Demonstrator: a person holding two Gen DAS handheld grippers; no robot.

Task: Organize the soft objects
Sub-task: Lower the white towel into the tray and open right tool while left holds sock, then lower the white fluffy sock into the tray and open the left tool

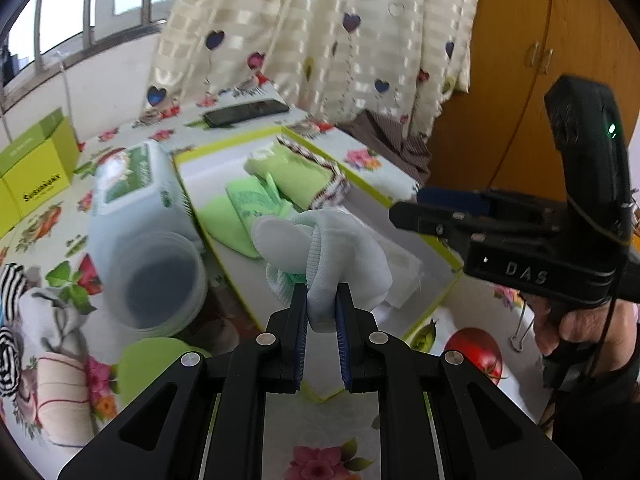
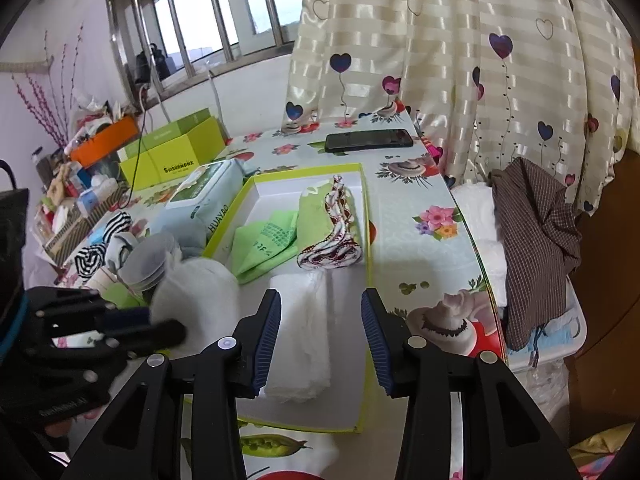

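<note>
My left gripper (image 1: 322,300) is shut on a white sock bundle (image 1: 344,256) and holds it over the near left part of a shallow white box with a lime rim (image 1: 432,304). In the right wrist view the same bundle (image 2: 196,292) shows blurred at the box's left edge (image 2: 224,236). The box holds green cloths (image 2: 264,244), a rolled patterned cloth (image 2: 336,224) and a folded white cloth (image 2: 300,332). My right gripper (image 2: 320,332) is open and empty, hovering over the folded white cloth; it also shows in the left wrist view (image 1: 404,212).
A wet-wipes pack (image 2: 204,196) and clear plastic cups (image 1: 160,280) stand left of the box. Striped socks (image 2: 96,256) lie further left. A phone (image 2: 368,140), lime cartons (image 2: 176,156) and a brown checked cloth (image 2: 536,240) off the table's right edge are around.
</note>
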